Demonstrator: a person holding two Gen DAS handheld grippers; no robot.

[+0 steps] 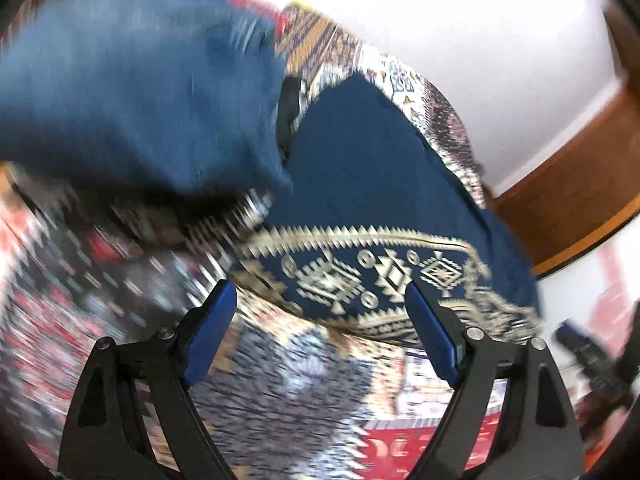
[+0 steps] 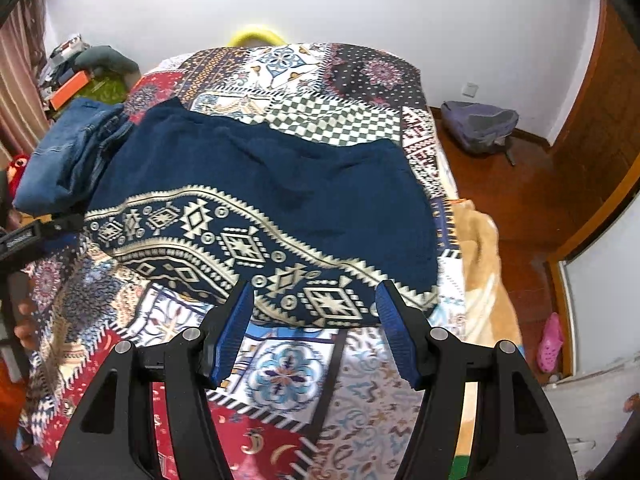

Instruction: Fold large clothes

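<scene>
- Navy-blue knitted garment (image 2: pixel 280 176) with a cream geometric band along its near hem lay spread flat on the patchwork-patterned bedspread (image 2: pixel 288 376), which serves as your landmark.
- Your right gripper (image 2: pixel 316 320) hovered over the bedspread's near part, just short of the garment's patterned hem; its blue-padded jaws stood moderately apart with nothing between them.
- Your left gripper (image 1: pixel 320 320) hung above the same hem from the other side, its jaws spread wide and empty; that view was heavily blurred.
- Folded blue denim jeans (image 2: pixel 68 160) sat at the bedspread's left edge, touching the garment's left side; in the left wrist view the jeans (image 1: pixel 132 92) filled the upper left, too smeared to show detail.
- On the wooden floor to the right of the bedspread lay a grey-purple backpack (image 2: pixel 480 126) against the white wall, well apart from the garment.
- Nearer you on that floor, a pink clog (image 2: pixel 550 342) rested beside a door frame.
- A tan fleece blanket (image 2: pixel 484 292) draped off the bedspread's right edge.
</scene>
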